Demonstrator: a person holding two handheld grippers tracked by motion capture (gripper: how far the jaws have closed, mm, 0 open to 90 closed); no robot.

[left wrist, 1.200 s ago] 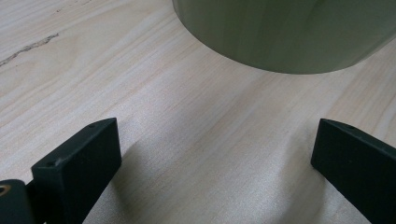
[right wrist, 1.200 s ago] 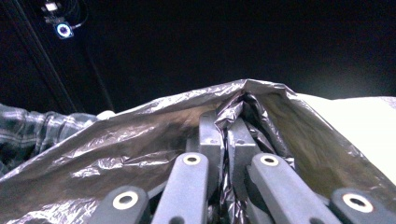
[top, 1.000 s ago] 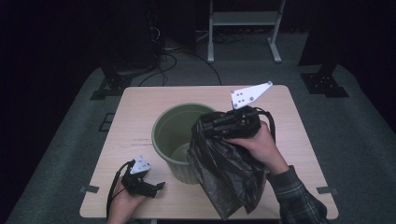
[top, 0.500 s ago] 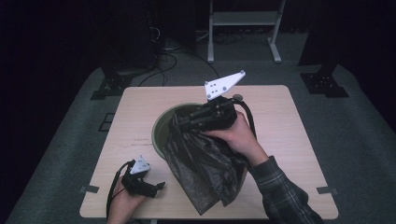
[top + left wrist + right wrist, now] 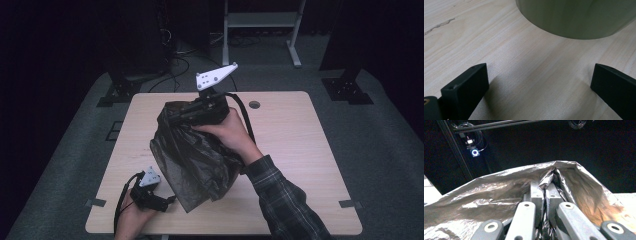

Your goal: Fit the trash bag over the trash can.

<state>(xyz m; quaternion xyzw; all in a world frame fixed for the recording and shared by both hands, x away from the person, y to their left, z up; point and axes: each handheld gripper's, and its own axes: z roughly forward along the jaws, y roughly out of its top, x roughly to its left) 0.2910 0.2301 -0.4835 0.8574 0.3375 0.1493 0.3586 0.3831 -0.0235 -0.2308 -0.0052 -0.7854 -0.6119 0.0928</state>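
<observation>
Black bag (image 5: 197,160) is draping over the green bin (image 5: 576,17), hiding it in the high view; the left gripper view is catching just the bin's lower wall, cut off at the top edge. Bag's lower end is sitting on the table (image 5: 295,150) near the front edge, left of centre.

Light wood table, dark grey carpet around it, black room, a white stand at the back, cables on the floor.

Bag is hanging tall and tilted, long axis running from its pinched top near the table's middle down toward the front edge.

Right gripper (image 5: 175,116) is pinching the bag's top edge, jaws nearly closed on the crinkled film. Left gripper (image 5: 167,201) is resting at the front left corner, jaws spread wide, holding nothing, bare wood between them.
</observation>
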